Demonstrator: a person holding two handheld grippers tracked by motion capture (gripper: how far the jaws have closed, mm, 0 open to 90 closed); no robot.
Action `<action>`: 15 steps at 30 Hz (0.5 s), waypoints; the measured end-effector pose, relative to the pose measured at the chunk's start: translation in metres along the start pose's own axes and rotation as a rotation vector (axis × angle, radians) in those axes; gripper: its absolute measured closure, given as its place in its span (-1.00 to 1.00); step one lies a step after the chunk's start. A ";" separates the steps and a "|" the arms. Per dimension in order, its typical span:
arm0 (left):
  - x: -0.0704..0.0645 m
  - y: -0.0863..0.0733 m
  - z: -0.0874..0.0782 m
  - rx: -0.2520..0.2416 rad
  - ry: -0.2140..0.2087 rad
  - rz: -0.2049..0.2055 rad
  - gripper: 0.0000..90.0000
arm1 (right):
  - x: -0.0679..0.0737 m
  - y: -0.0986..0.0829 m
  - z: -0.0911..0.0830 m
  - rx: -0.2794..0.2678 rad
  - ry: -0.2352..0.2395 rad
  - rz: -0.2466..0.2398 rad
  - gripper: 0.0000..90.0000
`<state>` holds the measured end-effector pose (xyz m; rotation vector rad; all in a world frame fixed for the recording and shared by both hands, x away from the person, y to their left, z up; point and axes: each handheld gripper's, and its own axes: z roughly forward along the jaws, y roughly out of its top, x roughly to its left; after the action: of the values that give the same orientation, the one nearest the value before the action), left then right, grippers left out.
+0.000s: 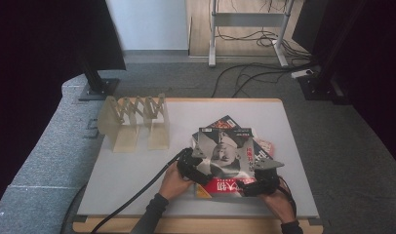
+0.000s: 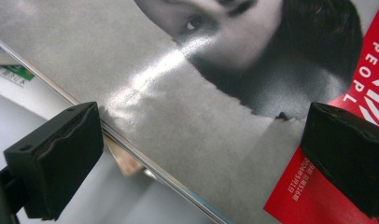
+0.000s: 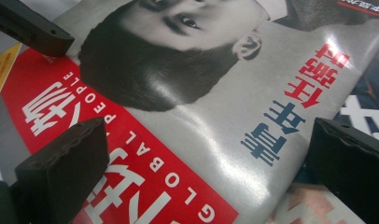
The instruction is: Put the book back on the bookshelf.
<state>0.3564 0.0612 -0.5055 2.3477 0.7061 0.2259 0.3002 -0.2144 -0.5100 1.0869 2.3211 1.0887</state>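
A grey magazine (image 1: pixel 224 152) with a portrait cover and a red title band lies on top of a loose pile on the white table (image 1: pixel 137 170). My left gripper (image 1: pixel 197 169) sits at its near-left edge, my right gripper (image 1: pixel 250 185) at its near-right corner. In the left gripper view the magazine (image 2: pixel 187 121) spans the space under my left gripper (image 2: pixel 201 163), whose jaws stand wide open with nothing pinched. The right gripper (image 3: pixel 206 172) is open too, low over the red band of the magazine (image 3: pixel 187 121). A jaw of the left gripper (image 3: pixel 29 25) shows at the top left there.
Other magazines (image 1: pixel 226 122) fan out beneath the top one, towards the back and right. A folding wooden rack (image 1: pixel 135 122) stands at the table's back left. A cable (image 1: pixel 132 197) trails from the left gripper over the front edge. Floor cables lie beyond the table.
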 end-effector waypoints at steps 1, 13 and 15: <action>-0.001 0.000 0.000 0.002 0.003 0.003 -1.00 | 0.002 0.000 0.000 0.001 0.000 -0.004 -1.00; 0.035 0.048 -0.021 -0.083 -0.027 0.029 -1.00 | 0.010 -0.006 -0.015 -0.028 -0.035 -0.021 -0.98; 0.044 0.057 -0.019 -0.068 -0.018 0.040 -1.00 | 0.012 -0.008 -0.020 -0.027 -0.035 -0.019 -0.98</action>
<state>0.4112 0.0592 -0.4557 2.2979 0.6333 0.2420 0.2768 -0.2185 -0.5037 1.0633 2.2781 1.0820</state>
